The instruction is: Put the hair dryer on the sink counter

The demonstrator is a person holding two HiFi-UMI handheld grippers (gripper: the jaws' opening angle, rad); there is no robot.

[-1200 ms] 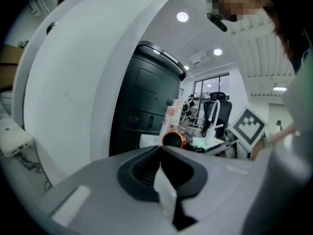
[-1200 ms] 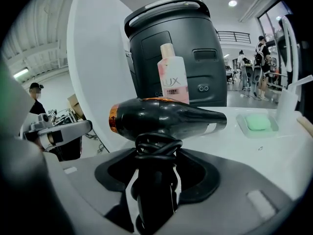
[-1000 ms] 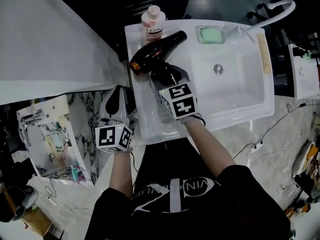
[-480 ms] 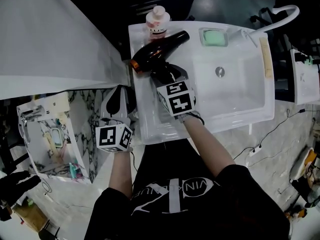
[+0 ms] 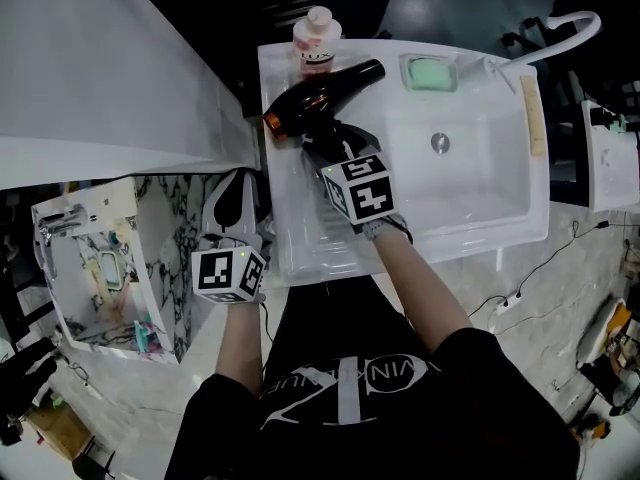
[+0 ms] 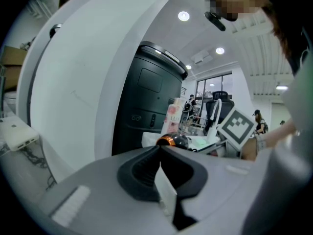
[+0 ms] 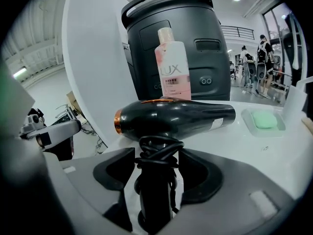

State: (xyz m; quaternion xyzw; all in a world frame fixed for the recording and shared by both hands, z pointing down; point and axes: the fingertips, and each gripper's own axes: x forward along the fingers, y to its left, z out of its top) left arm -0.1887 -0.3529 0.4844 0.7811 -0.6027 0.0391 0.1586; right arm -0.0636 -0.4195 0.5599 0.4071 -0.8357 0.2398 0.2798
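right hand-held gripper point(image 5: 328, 146) was opening, hair dryer point(image 5: 320, 96) handle loose between jaws | dryer lay on desk point(image 5: 300, 223), placement looked done | left hand-held gripper point(image 6: 159, 166) pressed together

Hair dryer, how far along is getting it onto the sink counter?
Done: the hair dryer lies on the sink counter beside the pink bottle. In hand: the right gripper is opening, its fingers either side of the cord-wrapped handle. Left: draw the gripper back clear of the handle.
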